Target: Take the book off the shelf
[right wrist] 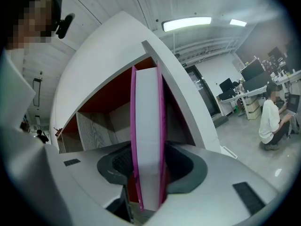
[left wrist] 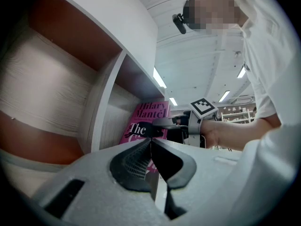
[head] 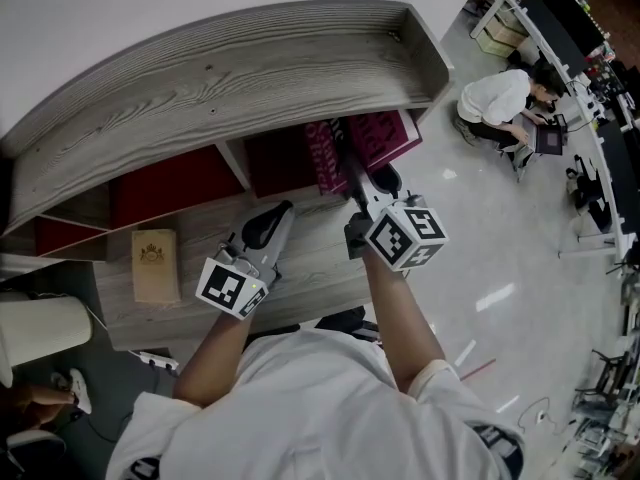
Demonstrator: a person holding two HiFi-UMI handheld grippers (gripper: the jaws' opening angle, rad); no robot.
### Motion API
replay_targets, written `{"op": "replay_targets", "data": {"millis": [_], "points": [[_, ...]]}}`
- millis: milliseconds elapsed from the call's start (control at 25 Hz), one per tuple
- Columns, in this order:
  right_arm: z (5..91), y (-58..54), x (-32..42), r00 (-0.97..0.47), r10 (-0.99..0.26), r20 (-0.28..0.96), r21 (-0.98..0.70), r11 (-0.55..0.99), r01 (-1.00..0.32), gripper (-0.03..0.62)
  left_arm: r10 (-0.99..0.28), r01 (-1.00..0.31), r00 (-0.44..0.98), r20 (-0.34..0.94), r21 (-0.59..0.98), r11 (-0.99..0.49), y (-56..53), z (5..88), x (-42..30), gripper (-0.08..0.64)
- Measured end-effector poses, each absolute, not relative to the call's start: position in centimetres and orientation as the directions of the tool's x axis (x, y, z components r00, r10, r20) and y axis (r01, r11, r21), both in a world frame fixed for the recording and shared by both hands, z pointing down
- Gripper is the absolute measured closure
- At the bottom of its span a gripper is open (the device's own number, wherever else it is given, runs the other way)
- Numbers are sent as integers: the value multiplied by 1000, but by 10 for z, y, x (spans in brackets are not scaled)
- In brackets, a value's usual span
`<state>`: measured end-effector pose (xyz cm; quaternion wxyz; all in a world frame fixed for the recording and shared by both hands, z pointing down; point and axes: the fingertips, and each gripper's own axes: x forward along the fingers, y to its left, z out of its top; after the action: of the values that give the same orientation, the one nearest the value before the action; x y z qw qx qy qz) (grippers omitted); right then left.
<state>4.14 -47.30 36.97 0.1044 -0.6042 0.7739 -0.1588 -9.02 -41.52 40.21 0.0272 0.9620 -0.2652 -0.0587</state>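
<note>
"Hilary Mantel" is being shown in dark letters across the top of the pink book (left wrist: 146, 118), on its front cover, in the left gripper view. Toward six o'clock from that name, "The" is being displayed in white, and a further word beneath is being largely hidden. On the tan book (head: 155, 265), at nine o'clock of the head view, only an unreadable emblem is being seen.

Wall: plain white wall (head: 150, 8) behind the shelf.
Shelf: grey wood-grain top (head: 250, 78), dark red back panels, pale upright dividers.
Floor: pale and glossy (head: 500, 268), streaked with reflected light.
Desks: a row along the far right (head: 600, 148), carrying dark monitors (head: 565, 13).
Person: crouches on the floor beside the desks, in a white top (head: 497, 100).
Ceiling: white panels (left wrist: 197, 55).
Light: a lit strip light (right wrist: 186, 23) on the ceiling.
</note>
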Motion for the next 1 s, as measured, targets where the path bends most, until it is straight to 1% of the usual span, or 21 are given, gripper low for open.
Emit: {"op": "replay_targets", "data": {"millis": [320, 1000], "points": [[368, -462, 43, -227, -973, 47, -356, 196, -914, 433, -505, -497, 857, -99, 93, -863, -408, 403, -94, 543], [367, -382, 39, -88, -996, 34, -334, 71, -940, 440, -409, -403, 904, -127, 77, -912, -389, 397, -115, 543]]}}
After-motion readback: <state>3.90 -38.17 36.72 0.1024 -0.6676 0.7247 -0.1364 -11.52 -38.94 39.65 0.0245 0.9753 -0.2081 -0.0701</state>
